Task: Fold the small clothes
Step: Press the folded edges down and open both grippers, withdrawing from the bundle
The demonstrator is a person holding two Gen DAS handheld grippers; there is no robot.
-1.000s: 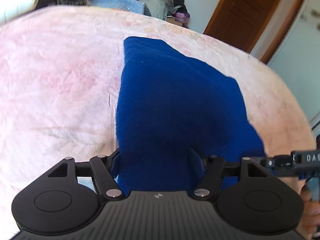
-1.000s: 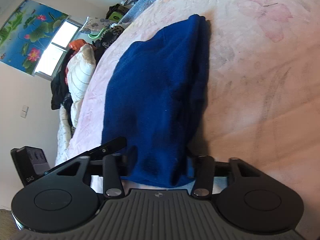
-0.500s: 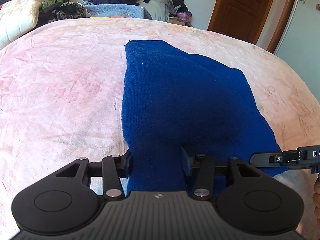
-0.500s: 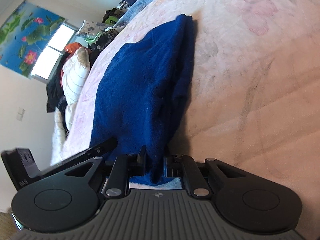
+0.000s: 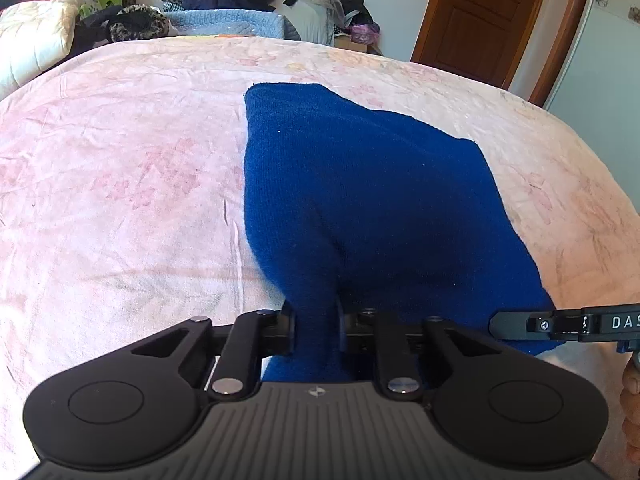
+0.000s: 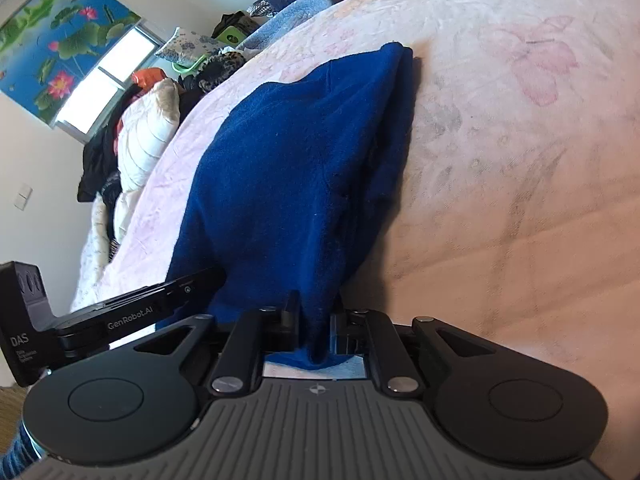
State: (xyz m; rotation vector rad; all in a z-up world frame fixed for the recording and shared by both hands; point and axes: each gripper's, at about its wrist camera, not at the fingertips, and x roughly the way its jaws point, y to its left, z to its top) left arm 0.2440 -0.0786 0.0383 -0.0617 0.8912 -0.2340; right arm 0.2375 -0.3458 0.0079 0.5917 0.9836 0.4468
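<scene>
The blue knit garment [image 5: 360,200] lies on the pink flowered bedsheet [image 5: 120,200], soft and thick. The left gripper [image 5: 316,328] and right gripper [image 6: 314,328] have just been closing; each now pinches a bunched part of its near edge, probably to lift it for a fold.

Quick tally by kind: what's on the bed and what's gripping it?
Blue garment: 1, lying on the pink bedsheet
Grippers shut on it: 2, the left gripper and the right gripper
Total: 3
</scene>
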